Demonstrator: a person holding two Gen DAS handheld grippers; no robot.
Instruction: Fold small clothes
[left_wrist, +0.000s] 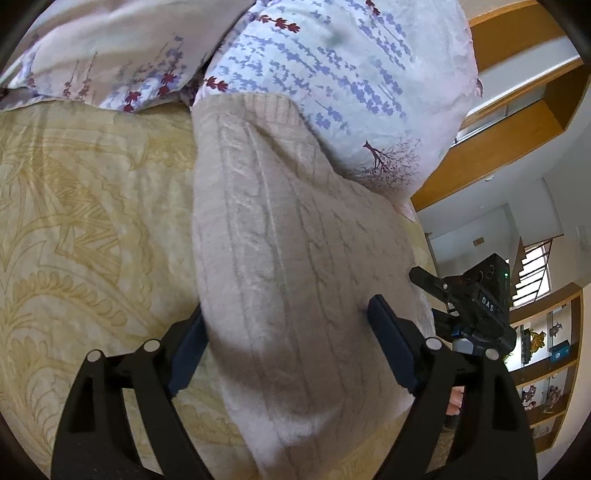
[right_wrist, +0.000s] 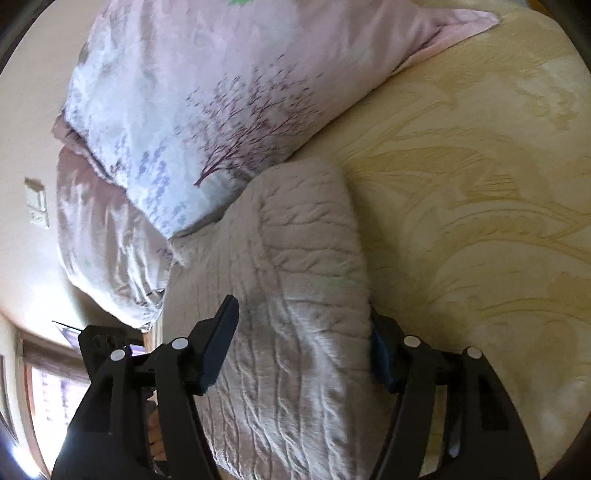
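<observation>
Cream-yellow bedspread with a woven leaf pattern (left_wrist: 85, 229) covers the bed; wooden shelving (left_wrist: 546, 354) and a staircase (left_wrist: 535, 266) stand beyond its edge.

Item: beige cable-knit sweater (left_wrist: 280, 258), folded into a long narrow bundle, lying on the bedspread, its far ribbed end touching a pale floral-print pillow (left_wrist: 332, 74). A second, pinkish pillow (left_wrist: 122, 33) lies beside that one.

Left gripper (left_wrist: 284, 321): jaws spread wide, straddling the bundle's near part; one dark pad (left_wrist: 391, 343) rests on top of the knit, the other sits partly hidden at the bundle's side edge. Nothing pinched.

Right gripper (right_wrist: 303, 339): jaws likewise parted, set on either side of the sweater, one pad (right_wrist: 221, 339) above the knit, the other partly hidden under its edge. Both tools tilt downward towards the bed. Fingers of a hand (right_wrist: 157, 432) show behind the right tool.
</observation>
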